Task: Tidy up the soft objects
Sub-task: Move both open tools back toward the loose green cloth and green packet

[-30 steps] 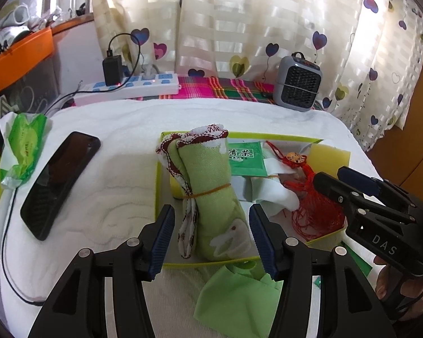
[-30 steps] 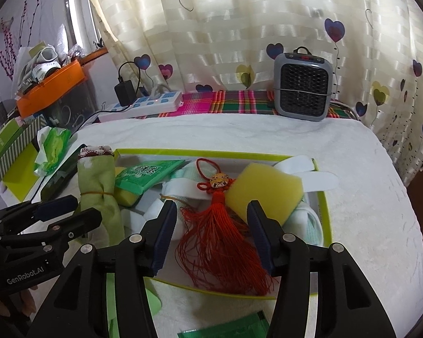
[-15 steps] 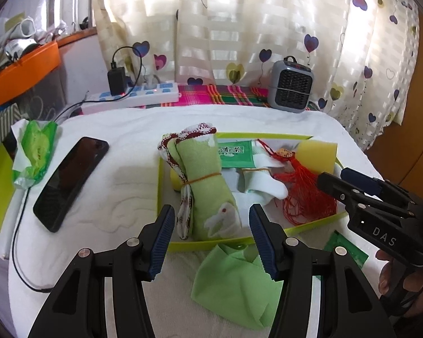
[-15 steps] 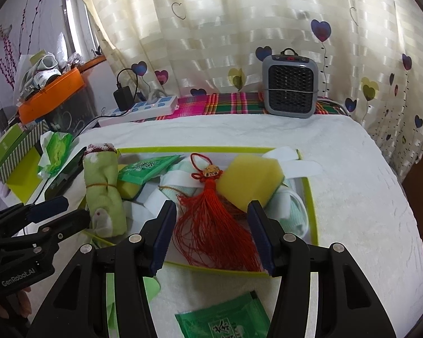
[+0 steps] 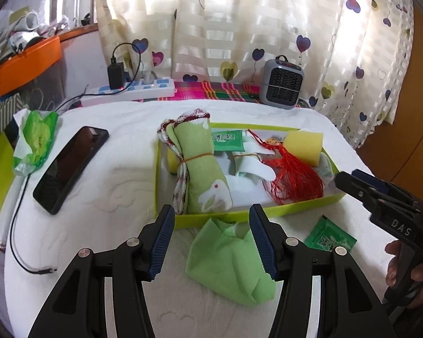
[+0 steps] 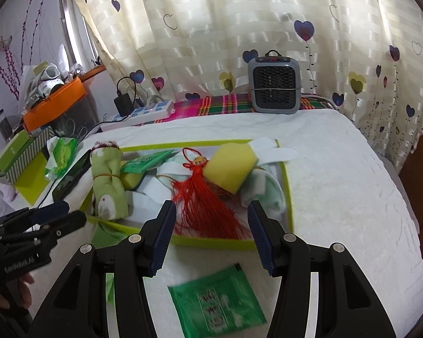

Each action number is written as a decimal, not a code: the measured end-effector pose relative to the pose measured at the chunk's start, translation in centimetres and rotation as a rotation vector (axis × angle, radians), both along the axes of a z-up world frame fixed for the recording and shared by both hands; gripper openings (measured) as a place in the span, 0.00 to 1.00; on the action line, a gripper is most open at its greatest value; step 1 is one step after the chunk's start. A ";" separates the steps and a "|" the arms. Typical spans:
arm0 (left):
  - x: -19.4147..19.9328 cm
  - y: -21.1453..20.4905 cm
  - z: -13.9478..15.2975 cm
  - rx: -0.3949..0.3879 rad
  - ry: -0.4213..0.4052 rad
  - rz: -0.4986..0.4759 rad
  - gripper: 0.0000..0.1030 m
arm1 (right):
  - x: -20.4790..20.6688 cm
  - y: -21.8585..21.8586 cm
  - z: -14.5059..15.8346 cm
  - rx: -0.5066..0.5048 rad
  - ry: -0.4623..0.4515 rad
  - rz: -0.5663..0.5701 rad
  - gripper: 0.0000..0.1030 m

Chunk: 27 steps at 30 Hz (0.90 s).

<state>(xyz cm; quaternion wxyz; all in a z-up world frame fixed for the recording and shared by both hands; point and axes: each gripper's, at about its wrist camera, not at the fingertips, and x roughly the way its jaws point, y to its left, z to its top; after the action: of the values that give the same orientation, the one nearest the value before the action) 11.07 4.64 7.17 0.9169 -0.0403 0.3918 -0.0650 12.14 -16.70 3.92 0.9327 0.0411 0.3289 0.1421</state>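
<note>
A shallow lime-green tray (image 5: 166,169) sits in the middle of a counter (image 5: 121,174) covered with a white quilted cloth, and it holds most of the soft things. Along the tray's left wall lies a rolled green towel (image 5: 203,169) tied with a rubber band, its red-trimmed end poking over the far rim. Beside the roll, toward the tray's far wall, rests a green packet (image 5: 227,140). A red tassel (image 5: 293,177) fans out toward the tray's right side, and a yellow sponge (image 5: 304,147) stands at its far right corner. White and pale cloth pieces (image 5: 253,169) fill the space between roll and tassel.

Outside the tray, just against its near wall, a loose light-green cloth (image 5: 231,259) lies crumpled on the counter. A second green packet (image 6: 220,304) lies flat a little off the tray's near right corner.

The left gripper (image 5: 210,242) hangs over the green cloth, its fingers spread apart and holding nothing. The right gripper (image 6: 210,236) hovers by the tray's near wall above the second packet, fingers likewise spread and empty.

Left of the tray lies a black phone (image 5: 70,166), with a green tissue pack (image 5: 36,143) beyond it. Behind the tray stand a white power strip (image 5: 129,93) and a small grey heater (image 5: 280,87).
</note>
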 end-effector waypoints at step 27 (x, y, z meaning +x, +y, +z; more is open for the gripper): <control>-1.8 3.8 -4.5 -0.196 0.120 -0.001 0.53 | -4.1 -1.3 -5.6 0.010 0.156 0.073 0.68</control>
<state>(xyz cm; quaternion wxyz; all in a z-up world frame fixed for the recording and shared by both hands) 9.31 8.48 2.67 0.8834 -0.1332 0.4378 -0.1010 8.01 -17.99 -1.68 0.8983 0.0447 0.4010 0.1741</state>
